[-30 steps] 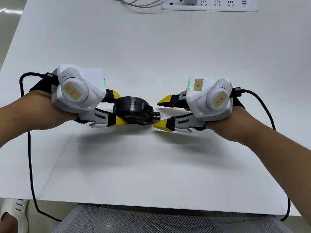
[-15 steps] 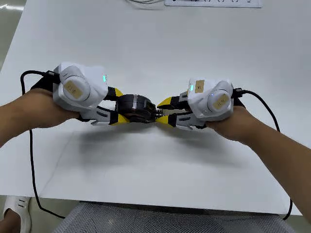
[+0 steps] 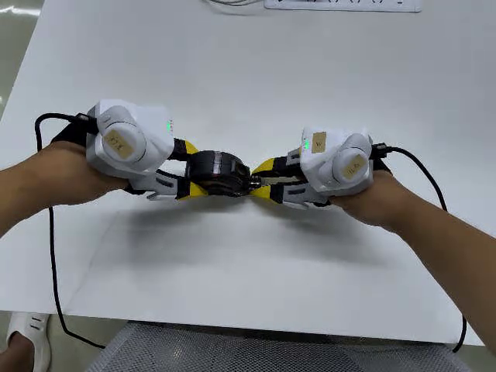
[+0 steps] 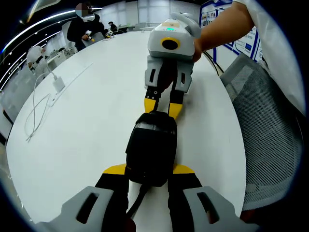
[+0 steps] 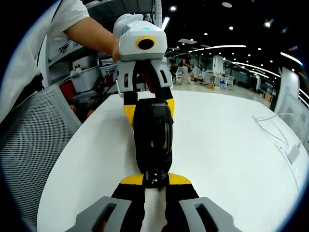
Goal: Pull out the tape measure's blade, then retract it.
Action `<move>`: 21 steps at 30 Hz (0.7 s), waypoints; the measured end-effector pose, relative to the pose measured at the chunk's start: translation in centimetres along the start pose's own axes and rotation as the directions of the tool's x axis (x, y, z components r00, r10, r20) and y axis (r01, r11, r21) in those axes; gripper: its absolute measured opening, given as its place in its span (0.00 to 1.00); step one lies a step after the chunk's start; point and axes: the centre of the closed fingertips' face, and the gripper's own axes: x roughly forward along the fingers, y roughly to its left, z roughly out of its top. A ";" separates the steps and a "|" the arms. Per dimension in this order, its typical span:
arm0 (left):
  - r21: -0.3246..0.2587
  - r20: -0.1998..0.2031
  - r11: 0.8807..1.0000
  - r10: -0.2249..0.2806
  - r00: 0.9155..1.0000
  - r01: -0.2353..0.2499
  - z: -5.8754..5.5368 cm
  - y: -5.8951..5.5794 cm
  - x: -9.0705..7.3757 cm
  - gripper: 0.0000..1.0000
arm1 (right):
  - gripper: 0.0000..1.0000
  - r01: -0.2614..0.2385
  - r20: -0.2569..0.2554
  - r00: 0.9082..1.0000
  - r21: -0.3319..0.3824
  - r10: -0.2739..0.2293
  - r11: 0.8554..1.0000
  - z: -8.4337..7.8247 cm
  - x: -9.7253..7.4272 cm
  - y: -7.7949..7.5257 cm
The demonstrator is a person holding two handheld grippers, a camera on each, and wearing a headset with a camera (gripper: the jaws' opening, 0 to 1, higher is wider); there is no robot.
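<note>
Your left gripper (image 3: 191, 169) has its jaws clamped round the case of the black tape measure (image 3: 217, 173), held near the middle of the tabletop's (image 3: 232, 263) front edge and, judging by its shadow, lifted off it. The blade mouth faces your right gripper (image 3: 260, 178), whose jaws are pinched nearly together on the blade tip (image 3: 249, 183), so the pull should run straight out along the line between the grippers. The bare white tabletop leaves room that way.
</note>
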 end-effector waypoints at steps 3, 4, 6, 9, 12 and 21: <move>0.003 -0.002 1.000 0.001 1.000 -0.001 0.0 0.0 0.0 0.26 | 0.12 -0.005 -0.005 1.000 -0.015 0.005 1.000 0.0 0.1 0.1; 0.003 -0.002 1.000 0.002 1.000 -0.002 0.0 0.0 0.0 0.26 | 0.12 -0.007 -0.006 1.000 -0.015 0.007 1.000 -0.1 0.1 0.1; 0.004 -0.002 1.000 0.003 1.000 -0.003 0.0 0.0 0.0 0.26 | 0.12 -0.011 -0.007 1.000 -0.022 0.011 1.000 -0.1 0.1 0.1; 0.006 -0.003 1.000 0.005 1.000 -0.005 0.0 0.0 0.0 0.26 | 0.11 -0.012 -0.006 1.000 -0.026 0.012 1.000 -0.1 0.1 0.1; 0.004 -0.006 1.000 0.005 1.000 -0.005 0.0 0.0 0.0 0.26 | 0.10 -0.009 -0.012 1.000 -0.037 0.008 0.999 -0.1 0.1 0.1; 0.015 -0.012 1.000 -0.004 1.000 0.005 -0.1 0.0 0.0 0.25 | 0.09 -0.013 -0.020 1.000 -0.023 0.013 1.000 -0.1 0.0 0.1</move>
